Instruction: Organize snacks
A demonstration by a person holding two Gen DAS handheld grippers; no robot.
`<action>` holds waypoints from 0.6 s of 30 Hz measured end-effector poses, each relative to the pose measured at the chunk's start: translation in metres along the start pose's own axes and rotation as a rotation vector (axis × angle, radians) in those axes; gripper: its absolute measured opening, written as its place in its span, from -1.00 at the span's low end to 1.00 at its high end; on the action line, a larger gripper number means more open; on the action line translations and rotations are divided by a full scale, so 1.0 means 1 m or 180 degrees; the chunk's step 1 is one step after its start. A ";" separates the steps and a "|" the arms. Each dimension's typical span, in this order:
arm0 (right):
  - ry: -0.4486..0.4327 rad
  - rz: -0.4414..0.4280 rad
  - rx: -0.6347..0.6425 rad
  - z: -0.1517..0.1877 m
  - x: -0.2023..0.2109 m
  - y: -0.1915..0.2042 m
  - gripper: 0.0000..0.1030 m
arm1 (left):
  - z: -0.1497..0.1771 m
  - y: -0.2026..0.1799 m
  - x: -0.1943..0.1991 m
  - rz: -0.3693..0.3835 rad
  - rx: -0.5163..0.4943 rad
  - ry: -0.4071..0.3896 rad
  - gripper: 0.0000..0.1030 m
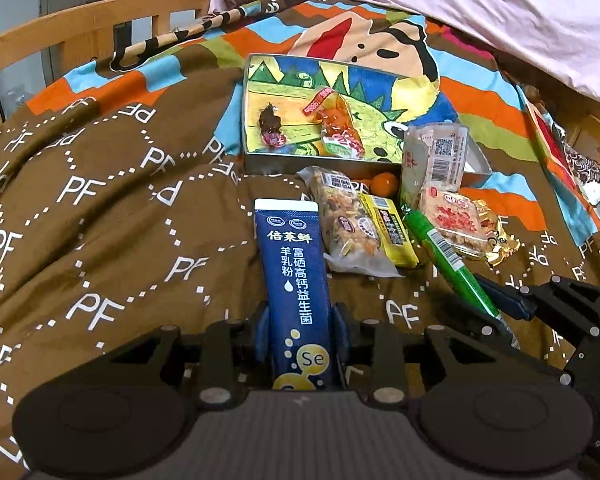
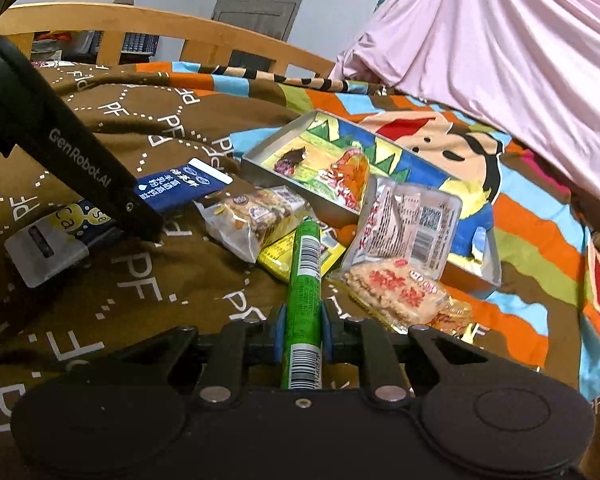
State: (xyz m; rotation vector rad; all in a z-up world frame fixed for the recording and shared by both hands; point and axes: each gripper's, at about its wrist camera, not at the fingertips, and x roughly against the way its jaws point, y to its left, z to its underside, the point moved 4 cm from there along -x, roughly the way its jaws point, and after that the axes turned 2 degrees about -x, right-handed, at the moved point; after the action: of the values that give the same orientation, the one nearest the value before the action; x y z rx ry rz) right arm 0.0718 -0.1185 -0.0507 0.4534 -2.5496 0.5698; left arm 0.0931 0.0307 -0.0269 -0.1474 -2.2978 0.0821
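Note:
My left gripper [image 1: 300, 320] is shut on a dark blue milk-powder sachet [image 1: 296, 280], which lies on the brown bedspread; the sachet also shows in the right wrist view [image 2: 180, 190]. My right gripper [image 2: 302, 332] is shut on a green sausage stick [image 2: 306, 280], which also shows in the left wrist view [image 1: 448, 256]. An open metal tin [image 1: 260, 162] with a cartoon picture inside holds a red-orange snack pack [image 1: 338, 124] and a dark small snack [image 1: 272, 126]. A nut bar [image 1: 346, 224], a yellow pack [image 1: 388, 232], a rice cracker pack [image 1: 456, 220] and a clear pack [image 1: 436, 160] lie in front of the tin.
A small orange fruit [image 1: 384, 184] sits by the tin's front wall. A pink sheet [image 1: 460, 12] is piled behind the tin. A wooden bed rail [image 1: 80, 28] runs along the far left. The bedspread [image 1: 100, 220] is wrinkled.

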 end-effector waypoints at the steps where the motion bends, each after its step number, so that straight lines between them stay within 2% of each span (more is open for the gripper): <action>1: -0.0019 0.0015 0.0012 0.000 0.001 0.000 -0.64 | -0.001 0.000 0.001 -0.0001 0.0012 -0.0020 -0.32; 11: -0.0239 0.0152 0.0110 -0.009 0.010 -0.007 -0.64 | -0.014 -0.007 0.009 0.0003 0.0095 -0.0299 -0.32; 18: -0.0413 0.0301 0.0021 -0.021 0.016 -0.029 -0.63 | -0.042 -0.024 0.006 0.0153 0.0109 -0.0478 -0.32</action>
State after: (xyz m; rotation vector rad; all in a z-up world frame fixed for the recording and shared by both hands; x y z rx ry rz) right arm 0.0785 -0.1369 -0.0165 0.3853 -2.7055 0.6009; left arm 0.1181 0.0084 0.0080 -0.1843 -2.4414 0.1621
